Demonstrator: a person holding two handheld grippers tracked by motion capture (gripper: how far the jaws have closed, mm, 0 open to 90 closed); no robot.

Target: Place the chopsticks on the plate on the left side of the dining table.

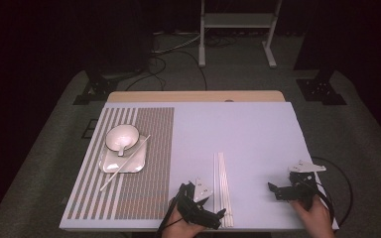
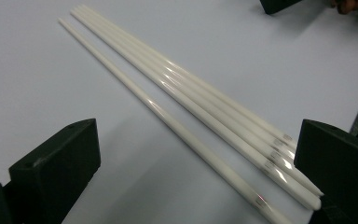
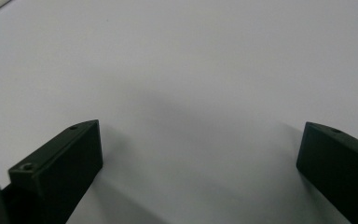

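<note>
1. The left tool point(image 1: 213, 214) is held low at the near edge of the table point(image 1: 258, 134), its jaws spread wide; nothing is gripped between them.
2. In the left gripper view, a bundle of white chopsticks point(image 2: 200, 100) is seen lying on the table between the spread jaws, with the thick ends close to the right jaw.
3. One chopstick point(image 2: 158, 112) is set slightly apart from the others, on the side of the left jaw.
4. From above, the chopsticks point(image 1: 222, 186) are seen lying near the middle of the near edge, running from that edge toward the far edge.
5. The right tool point(image 1: 278, 191) is held near the near right corner by a hand point(image 1: 312, 215); its jaws are released and bare table is seen between them in the right gripper view.
6. A striped mat point(image 1: 149, 163) is spread over the left part of the table.
7. On the mat a square plate point(image 1: 129, 164) is placed, with a white bowl point(image 1: 122, 136) resting on its far corner.
8. A single chopstick point(image 1: 110, 181) is laid slantwise across the plate.
</note>
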